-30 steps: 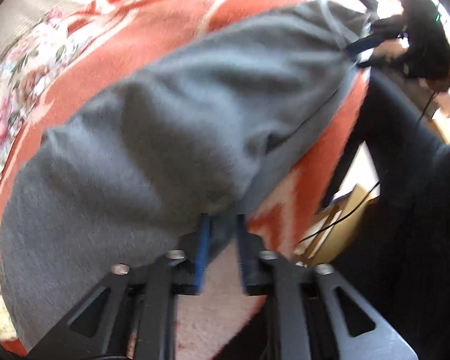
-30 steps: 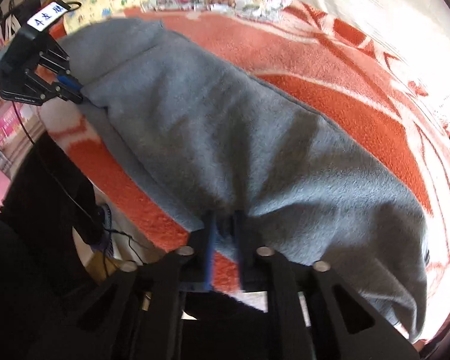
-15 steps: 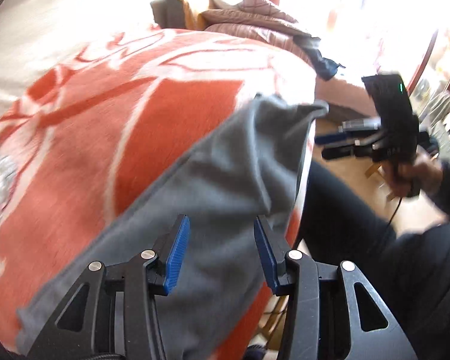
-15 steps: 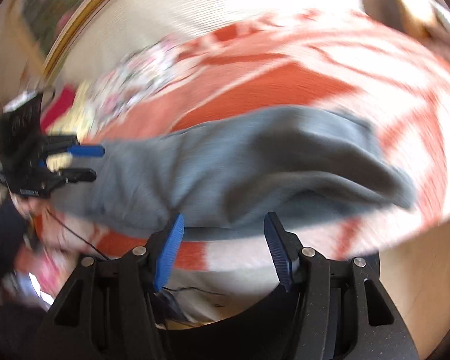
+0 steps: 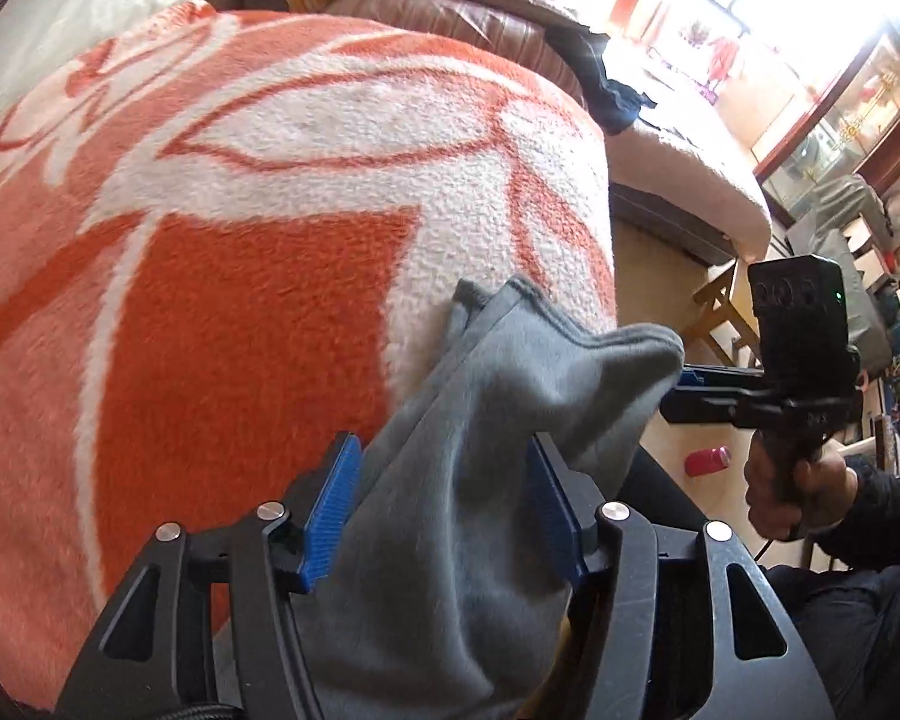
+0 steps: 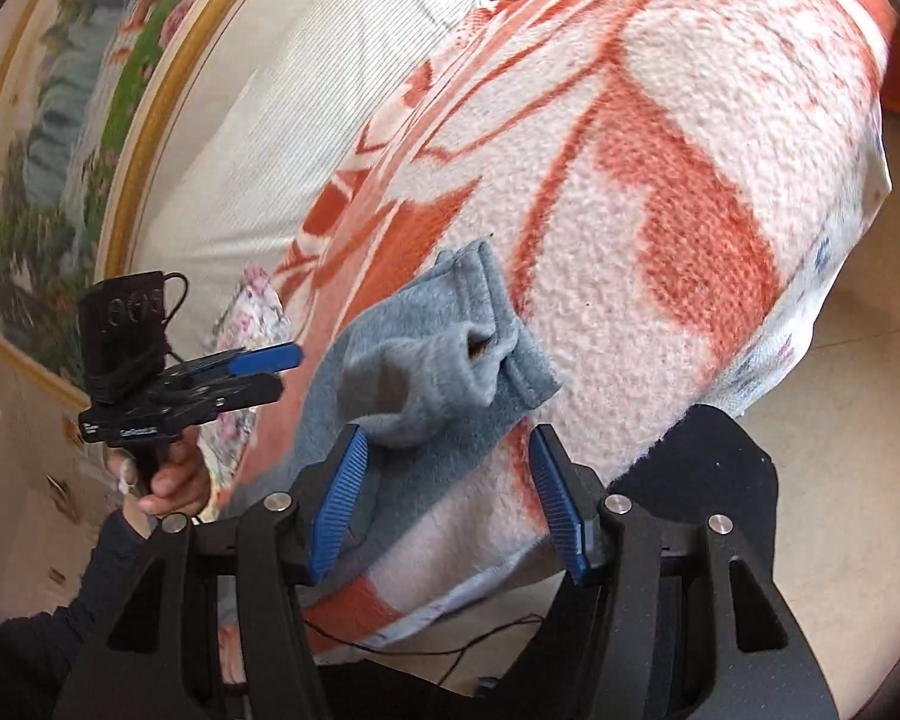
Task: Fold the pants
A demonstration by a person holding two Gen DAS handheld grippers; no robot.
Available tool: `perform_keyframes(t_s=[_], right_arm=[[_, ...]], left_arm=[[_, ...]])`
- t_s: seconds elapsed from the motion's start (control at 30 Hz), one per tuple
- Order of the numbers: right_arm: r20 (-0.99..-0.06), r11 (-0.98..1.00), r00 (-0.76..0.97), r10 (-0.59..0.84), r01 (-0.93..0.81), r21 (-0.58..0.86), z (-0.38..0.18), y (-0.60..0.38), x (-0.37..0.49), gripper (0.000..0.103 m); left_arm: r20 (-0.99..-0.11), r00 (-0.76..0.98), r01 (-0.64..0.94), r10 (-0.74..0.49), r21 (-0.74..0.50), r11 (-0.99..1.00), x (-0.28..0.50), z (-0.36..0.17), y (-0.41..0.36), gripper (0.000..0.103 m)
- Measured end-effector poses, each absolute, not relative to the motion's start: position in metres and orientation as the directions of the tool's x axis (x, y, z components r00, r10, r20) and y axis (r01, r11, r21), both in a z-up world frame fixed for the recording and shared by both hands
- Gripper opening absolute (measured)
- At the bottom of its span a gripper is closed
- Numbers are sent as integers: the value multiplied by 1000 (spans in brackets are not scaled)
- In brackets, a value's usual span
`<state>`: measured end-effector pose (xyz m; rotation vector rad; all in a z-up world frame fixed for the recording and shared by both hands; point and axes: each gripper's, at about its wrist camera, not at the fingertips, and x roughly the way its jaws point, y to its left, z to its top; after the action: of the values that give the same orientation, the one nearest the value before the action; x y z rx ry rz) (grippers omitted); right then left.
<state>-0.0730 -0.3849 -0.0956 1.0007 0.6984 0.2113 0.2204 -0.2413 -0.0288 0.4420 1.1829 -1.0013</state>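
Your left gripper has its jaws spread, grey pants lying between the blue pads but not pinched. Your right gripper also has jaws spread, holding nothing, the cuff end of the pants just beyond them. The pants lie along the near edge of the bed, on the orange-and-white blanket. A framed picture hangs far left.
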Motion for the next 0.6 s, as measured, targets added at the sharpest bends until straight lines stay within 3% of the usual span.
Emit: perform_keyframes(t_s=[0.17, 0.33, 0.4, 0.47, 0.6], right_arm=[[-380, 476, 805, 455, 141, 868, -100, -394, -78, 78], [-374, 444, 798, 473, 151, 883, -117, -391, -68, 80], [-353, 438, 808, 472, 133, 889, -119, -390, -66, 77], [-326, 434, 816, 477, 104, 895, -118, -389, -64, 63], [-316, 463, 816, 484, 67, 884, -120, -387, -57, 60]], left_arm=[[-930, -19, 835, -366, -216, 506, 232, -49, -283, 60], [-963, -44, 855, -267, -175, 488, 232, -76, -323, 63], [-973, -34, 862, -228, -144, 485, 231, -85, -331, 68], [-972, -16, 865, -233, -130, 485, 231, -85, -336, 71], [-967, -2, 857, -255, -133, 497, 235, -84, -338, 72]])
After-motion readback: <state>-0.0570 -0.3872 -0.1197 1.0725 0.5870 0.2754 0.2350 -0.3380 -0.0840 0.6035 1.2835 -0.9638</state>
